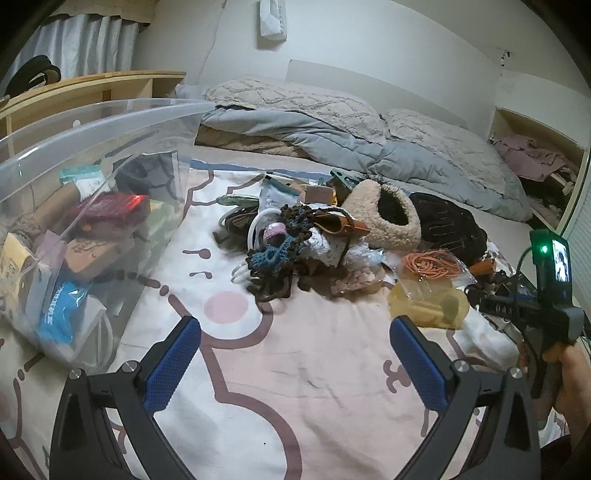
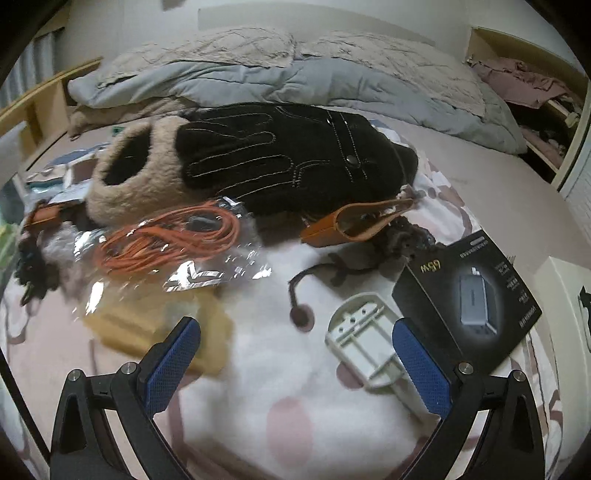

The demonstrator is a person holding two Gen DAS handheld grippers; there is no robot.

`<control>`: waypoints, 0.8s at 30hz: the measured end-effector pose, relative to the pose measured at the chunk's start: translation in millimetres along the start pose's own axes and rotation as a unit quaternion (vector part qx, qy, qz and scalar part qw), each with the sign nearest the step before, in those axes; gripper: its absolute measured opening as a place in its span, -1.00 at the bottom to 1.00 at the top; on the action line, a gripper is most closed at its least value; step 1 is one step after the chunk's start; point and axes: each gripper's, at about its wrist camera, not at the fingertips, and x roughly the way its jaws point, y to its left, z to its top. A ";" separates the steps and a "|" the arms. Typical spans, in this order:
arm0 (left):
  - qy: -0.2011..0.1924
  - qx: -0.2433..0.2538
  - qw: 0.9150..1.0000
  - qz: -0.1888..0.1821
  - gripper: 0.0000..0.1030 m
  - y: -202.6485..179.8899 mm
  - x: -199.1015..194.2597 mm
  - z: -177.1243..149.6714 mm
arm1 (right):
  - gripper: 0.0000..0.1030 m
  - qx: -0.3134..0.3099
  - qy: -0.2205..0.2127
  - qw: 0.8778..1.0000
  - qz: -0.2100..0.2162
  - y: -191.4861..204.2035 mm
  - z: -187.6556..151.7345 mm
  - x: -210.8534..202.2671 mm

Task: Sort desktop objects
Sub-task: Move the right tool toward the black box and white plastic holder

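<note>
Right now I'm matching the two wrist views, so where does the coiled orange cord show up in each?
Left wrist: orange cord lies right of centre, just behind the yellow bag.
Right wrist: orange cord lies left of centre, on crinkled clear plastic.
Shared landmark: the fluffy beige slipper just behind it.

The room was a bedroom with plain pale walls (image 1: 388, 40) under dim, even indoor light. A wide bed (image 1: 314, 369) filled most of it, spread with a pink and white cartoon sheet. At its far end a grey-blue duvet (image 1: 332, 136) lay bunched against two beige textured pillows (image 1: 295, 98), with a white headboard (image 1: 369, 79) behind them. To the left stood a light wooden shelf (image 1: 92, 83), and behind it hung a pale curtain (image 1: 85, 44). A white bag (image 1: 272, 18) hung high on the wall. To the right an open cupboard nook (image 1: 535, 158) held crumpled pinkish clothes.
</note>
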 end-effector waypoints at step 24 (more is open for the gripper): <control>0.006 0.010 1.000 -0.002 1.00 -5.3 6.4 -2.1 | 1.00 -0.045 0.051 0.995 0.076 12.0 -7.1 2.4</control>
